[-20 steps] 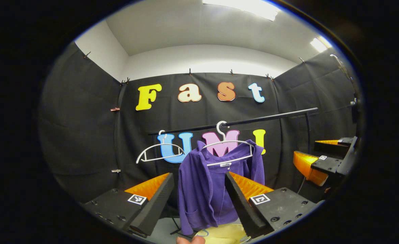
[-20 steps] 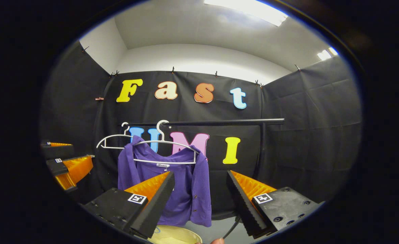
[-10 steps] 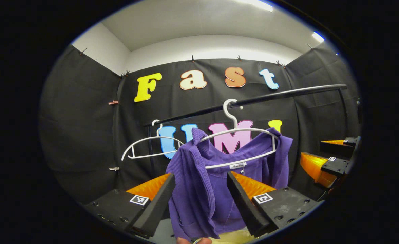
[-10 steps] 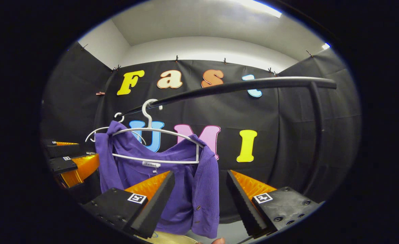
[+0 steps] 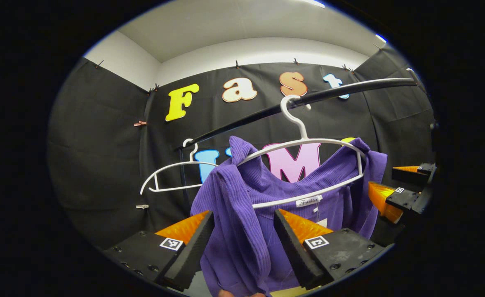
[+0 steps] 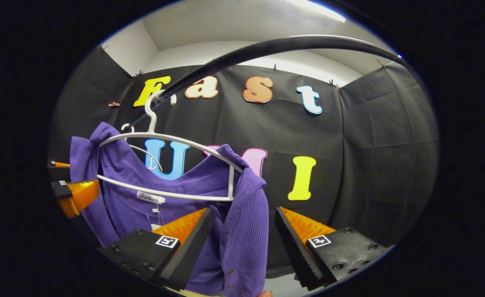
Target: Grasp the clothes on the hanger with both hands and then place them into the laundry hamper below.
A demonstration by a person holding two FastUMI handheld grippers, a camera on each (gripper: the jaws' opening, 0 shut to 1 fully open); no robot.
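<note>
The purple cardigan [image 5: 242,214] hangs on a white hanger [image 5: 304,144] hooked over the black rail [image 5: 349,88], with an empty white hanger [image 5: 172,177] beside it on the same rail. In the left gripper view, the left gripper [image 5: 242,243] has its jaws spread wide, one cardigan shoulder and sleeve hanging in the gap between the fingers without either pressing it. In the right gripper view, the right gripper [image 6: 242,243] is likewise spread apart, the cardigan's other, buttoned front edge [image 6: 242,247] hanging between its fingers, ungripped.
</note>
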